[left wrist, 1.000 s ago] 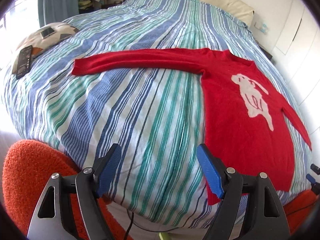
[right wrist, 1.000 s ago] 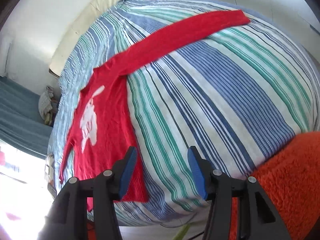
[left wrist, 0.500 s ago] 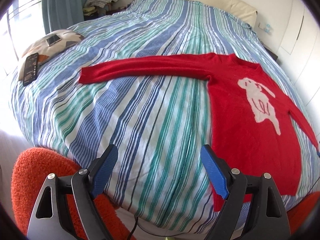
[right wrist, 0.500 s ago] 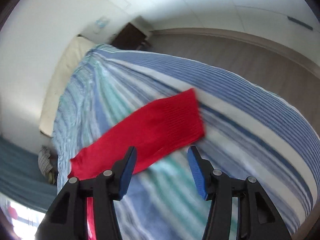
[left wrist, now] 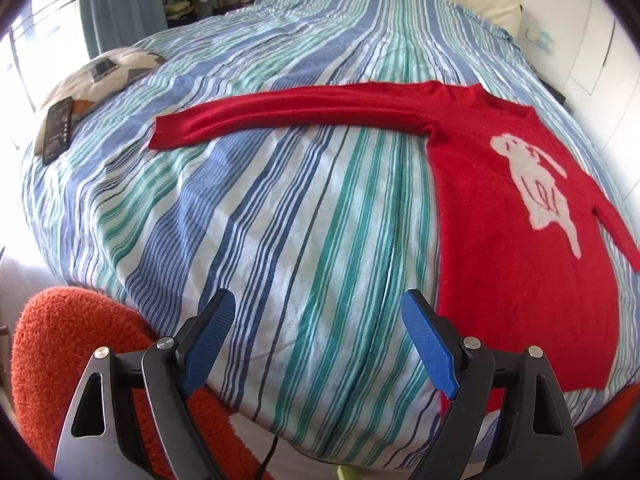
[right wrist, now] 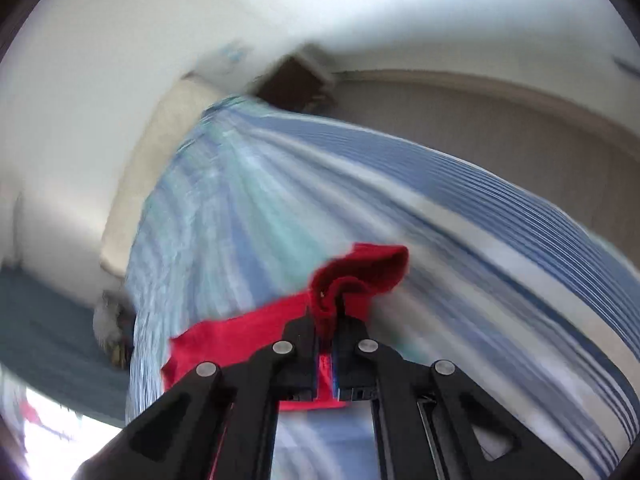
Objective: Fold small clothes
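Red sweater [left wrist: 516, 248] lies flat on striped bed [left wrist: 280, 220]; R gripper [right wrist: 327, 312] clenched on bunched sleeve cuff [right wrist: 360, 276], L gripper [left wrist: 316, 332] released w/ jaws wide, hovering beside hem.

Bright daylight from left window, glare there; right-wrist view motion-blurred; fisheye-warped edges.

My right gripper [right wrist: 329, 320] is clamping the bunched cuff of the red sweater sleeve [right wrist: 360, 276], lifting it off the blurred striped bedspread [right wrist: 440, 216], cream headboard [right wrist: 160, 152] sitting behind.
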Tool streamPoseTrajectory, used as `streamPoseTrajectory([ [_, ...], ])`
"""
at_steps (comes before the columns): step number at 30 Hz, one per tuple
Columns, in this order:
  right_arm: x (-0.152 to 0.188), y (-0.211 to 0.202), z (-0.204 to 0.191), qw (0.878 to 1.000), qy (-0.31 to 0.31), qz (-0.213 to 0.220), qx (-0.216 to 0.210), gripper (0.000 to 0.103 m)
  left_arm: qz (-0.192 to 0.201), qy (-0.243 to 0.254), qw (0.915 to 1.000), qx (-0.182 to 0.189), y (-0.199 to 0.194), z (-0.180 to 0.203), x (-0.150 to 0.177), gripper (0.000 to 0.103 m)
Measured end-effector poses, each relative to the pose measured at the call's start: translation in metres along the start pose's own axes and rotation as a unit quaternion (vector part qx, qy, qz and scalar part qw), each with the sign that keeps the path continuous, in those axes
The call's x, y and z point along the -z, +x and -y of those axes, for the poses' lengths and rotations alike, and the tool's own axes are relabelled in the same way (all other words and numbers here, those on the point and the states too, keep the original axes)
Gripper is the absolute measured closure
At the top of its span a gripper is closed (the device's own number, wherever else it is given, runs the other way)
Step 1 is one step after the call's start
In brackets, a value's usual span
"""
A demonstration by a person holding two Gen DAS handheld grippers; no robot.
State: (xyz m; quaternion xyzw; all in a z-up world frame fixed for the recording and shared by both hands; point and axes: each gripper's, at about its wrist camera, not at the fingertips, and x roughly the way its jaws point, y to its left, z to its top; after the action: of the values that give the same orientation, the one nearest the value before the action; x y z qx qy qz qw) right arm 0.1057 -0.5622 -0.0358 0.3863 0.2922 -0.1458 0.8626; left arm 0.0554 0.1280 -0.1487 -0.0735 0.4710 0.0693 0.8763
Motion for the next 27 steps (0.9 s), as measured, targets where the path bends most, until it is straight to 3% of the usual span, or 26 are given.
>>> streamPoseTrajectory([
  [3, 0.002, -0.001, -0.114, 0.991, -0.115, -0.013, -0.069, 0.099, -0.010, 0.002, 0.9999, 0.009, 0.005, 0.001, 0.000, 0.016],
  [7, 0.043, 0.020, -0.249, 0.960, -0.238, -0.050, -0.142, 0.099, 0.002, -0.012, 0.9997, 0.021, -0.001, -0.006, -0.002, 0.016],
  [11, 0.107, 0.068, -0.338, 0.928, -0.315, -0.093, -0.174, 0.099, 0.004, -0.044, 0.9986, 0.030, -0.002, -0.022, -0.001, 0.016],
  [13, 0.136, 0.103, -0.357, 0.917, -0.309, -0.147, -0.206, 0.088, 0.001, -0.063, 0.9974, 0.034, -0.001, -0.031, -0.001, 0.016],
  [15, 0.157, 0.123, -0.356, 0.911, -0.295, -0.199, -0.211, 0.035, -0.004, -0.077, 0.9963, 0.037, 0.001, -0.037, -0.001, 0.016],
  [19, 0.156, 0.138, -0.334, 0.914, -0.256, -0.216, -0.229, 0.035, -0.012, -0.090, 0.9951, 0.039, 0.006, -0.041, -0.001, 0.016],
  [23, 0.122, 0.158, -0.279, 0.934, -0.206, -0.237, -0.173, 0.035, -0.021, -0.080, 0.9958, 0.039, 0.014, -0.034, -0.001, 0.016],
  [27, 0.124, 0.190, -0.207, 0.938, -0.146, -0.295, -0.108, 0.035, -0.029, -0.048, 0.9980, 0.027, 0.018, -0.019, 0.000, 0.016],
])
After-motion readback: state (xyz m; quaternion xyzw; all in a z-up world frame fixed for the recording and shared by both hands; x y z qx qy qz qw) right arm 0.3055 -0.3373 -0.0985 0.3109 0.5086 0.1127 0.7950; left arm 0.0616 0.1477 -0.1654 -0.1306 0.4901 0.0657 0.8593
